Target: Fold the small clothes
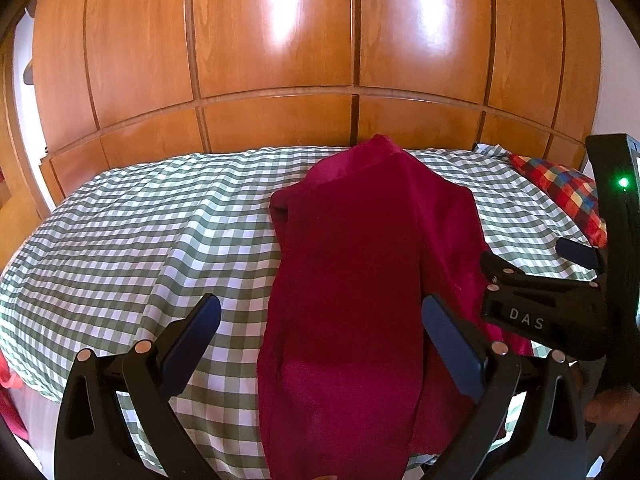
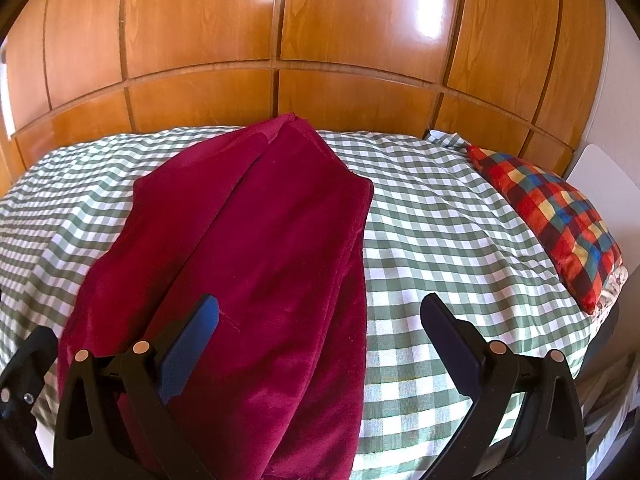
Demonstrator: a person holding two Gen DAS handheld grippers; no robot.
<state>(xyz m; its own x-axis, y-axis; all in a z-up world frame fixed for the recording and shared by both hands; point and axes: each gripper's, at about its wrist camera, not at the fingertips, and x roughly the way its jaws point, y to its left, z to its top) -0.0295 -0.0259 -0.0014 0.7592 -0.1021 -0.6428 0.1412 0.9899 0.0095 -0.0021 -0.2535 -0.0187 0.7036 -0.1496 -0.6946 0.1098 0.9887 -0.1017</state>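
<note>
the dark red velvety garment is lying on the green-and-white checked bedsheet, long axis running from the near edge toward the wooden panelled wall. left gripper and right gripper are both hovering wide apart, holding nothing.

We see our left gripper built of matte black plastic: two angular fingers, each with a triangular cut-out near its base and round copper-coloured pins at the joints. Flat dark-blue pads line the inner faces of the fingers. Our right gripper has the same black frame, the same copper pins and blue pads. Seen from the left one, its side carries the pale letters "DAS", and on the black body behind it a small green light glows.
</note>
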